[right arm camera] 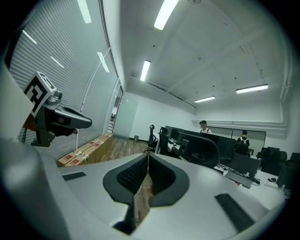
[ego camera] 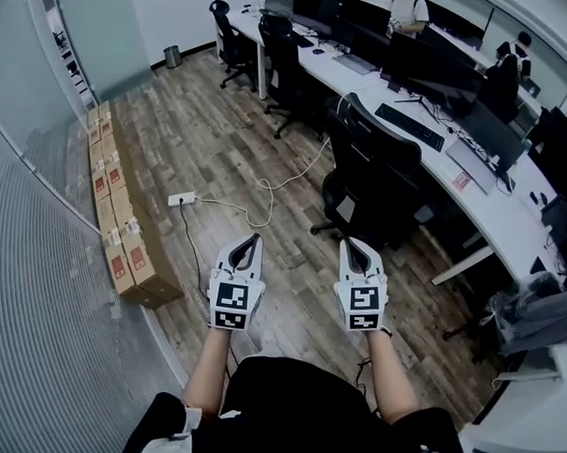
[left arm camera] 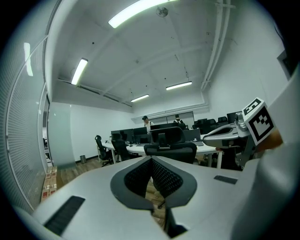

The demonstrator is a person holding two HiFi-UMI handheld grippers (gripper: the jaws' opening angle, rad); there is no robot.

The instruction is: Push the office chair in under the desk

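Observation:
A black office chair (ego camera: 370, 173) stands pulled out from the long white desk (ego camera: 509, 217), its back turned to me. It also shows straight ahead in the left gripper view as the chair (left arm camera: 171, 149), and to the right of centre in the right gripper view as the chair (right arm camera: 204, 149). My left gripper (ego camera: 256, 237) and right gripper (ego camera: 347, 242) are held side by side over the wood floor, short of the chair and apart from it. Both are shut with nothing between the jaws.
A row of cardboard boxes (ego camera: 115, 209) lines the glass wall at left. A white power strip (ego camera: 181, 199) and its cable (ego camera: 266, 187) lie on the floor ahead. More black chairs (ego camera: 281, 66) and monitors (ego camera: 431, 72) stand along the desk. A person (ego camera: 407, 12) is at the far end.

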